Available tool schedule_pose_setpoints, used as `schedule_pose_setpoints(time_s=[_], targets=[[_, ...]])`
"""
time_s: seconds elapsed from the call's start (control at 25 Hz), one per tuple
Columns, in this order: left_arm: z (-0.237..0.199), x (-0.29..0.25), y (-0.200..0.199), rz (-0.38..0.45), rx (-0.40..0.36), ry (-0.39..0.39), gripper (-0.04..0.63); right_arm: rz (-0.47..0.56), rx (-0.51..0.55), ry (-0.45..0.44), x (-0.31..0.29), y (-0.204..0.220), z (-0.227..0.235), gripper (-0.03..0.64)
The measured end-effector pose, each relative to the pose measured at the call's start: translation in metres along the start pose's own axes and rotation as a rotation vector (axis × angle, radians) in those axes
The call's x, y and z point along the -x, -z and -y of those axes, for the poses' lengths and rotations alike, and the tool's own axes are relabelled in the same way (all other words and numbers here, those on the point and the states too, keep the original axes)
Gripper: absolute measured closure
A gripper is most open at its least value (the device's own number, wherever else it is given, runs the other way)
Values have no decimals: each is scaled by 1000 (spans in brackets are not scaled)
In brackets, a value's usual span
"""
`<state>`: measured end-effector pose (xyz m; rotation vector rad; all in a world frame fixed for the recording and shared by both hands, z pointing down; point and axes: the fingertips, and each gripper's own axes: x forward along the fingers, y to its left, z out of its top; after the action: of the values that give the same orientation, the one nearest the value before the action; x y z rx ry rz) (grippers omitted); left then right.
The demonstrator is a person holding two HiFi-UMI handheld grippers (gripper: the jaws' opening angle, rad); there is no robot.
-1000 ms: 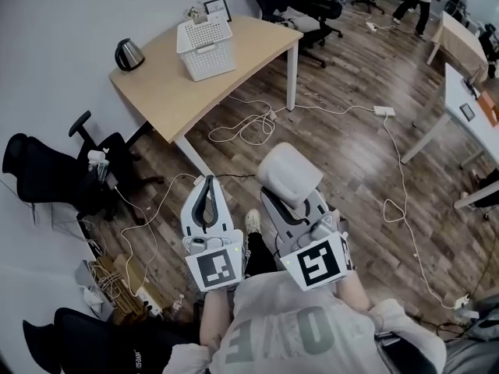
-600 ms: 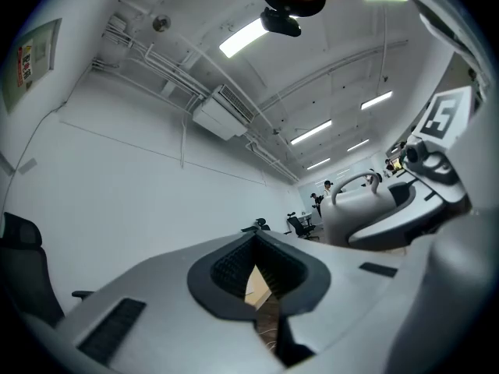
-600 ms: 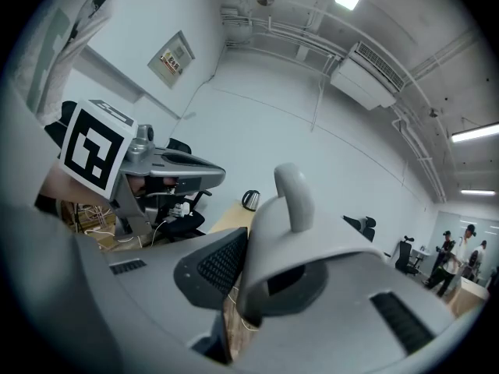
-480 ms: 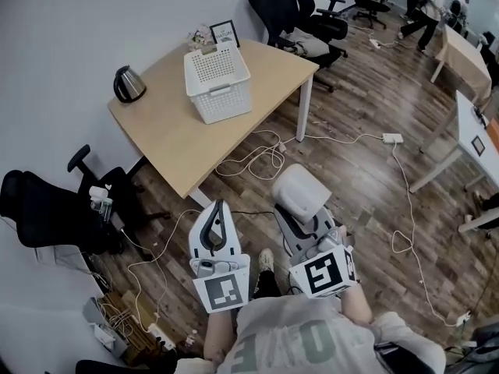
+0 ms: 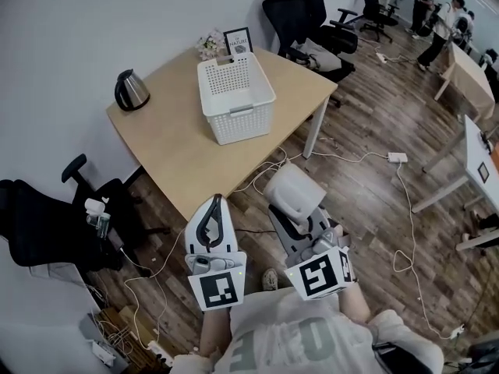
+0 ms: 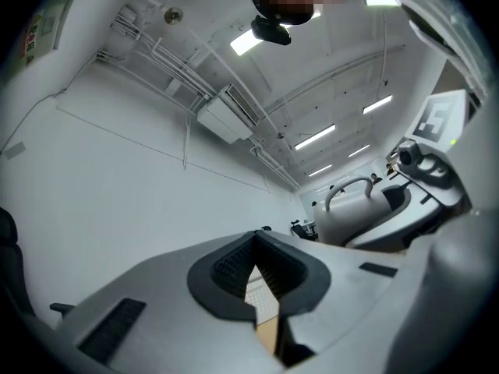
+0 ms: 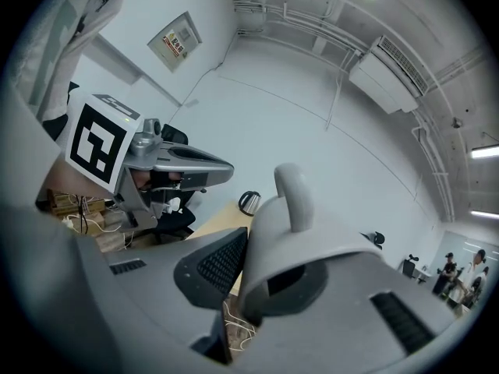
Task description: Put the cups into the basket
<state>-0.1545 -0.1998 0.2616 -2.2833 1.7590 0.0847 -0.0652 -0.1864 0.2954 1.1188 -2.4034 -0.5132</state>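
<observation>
Overhead, we get the layout that neither gripper view gives. A white perforated plastic basket (image 5: 236, 96) stands on a pale wooden table (image 5: 171, 146) in the upper middle of the frame. A dark metal kettle (image 5: 131, 89) is to its left, and a small black-framed picture (image 5: 238, 40) is behind it. At lower centre the right gripper (image 5: 295, 213) is clamped on a smooth pale grey cup (image 5: 295, 192). The cup is held over the dark plank floor (image 5: 359, 209) just below the table's near edge, well apart from the basket. The left gripper (image 5: 212, 209) sits beside it, lower left of centre, jaws pressed together with nothing in them. White cables (image 5: 265, 166) loop across the floor.

The right gripper view adds what we miss from above. The cup has a thick looped handle (image 7: 294, 197) pointing toward the top of the frame and a matte, rounded wall, and a ribbed black pad (image 7: 222, 262) presses its side. The left gripper view shows that gripper's black textured pads (image 6: 234, 267) meeting at the tips. Through the slit below them we see a sliver of basket mesh and table.
</observation>
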Motion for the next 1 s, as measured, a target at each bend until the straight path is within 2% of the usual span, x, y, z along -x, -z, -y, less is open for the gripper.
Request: schedule_pose_setpoints(time_s=[0.44,0.52,0.72,1.0], targets=[[-36,-51,13,18,-31,-45,588,-50,7,58,-34,18,42,574],[-40,-57,15,13,-29,-53,586,-43,3,48,-42,21,47,574],[-48,-86,26,-3,-81,-60,586,-18,-3,48,-71,28,72,574],[-63,-157,43,-11,-99,-108,586,20,15,21,-135,39,126,574]])
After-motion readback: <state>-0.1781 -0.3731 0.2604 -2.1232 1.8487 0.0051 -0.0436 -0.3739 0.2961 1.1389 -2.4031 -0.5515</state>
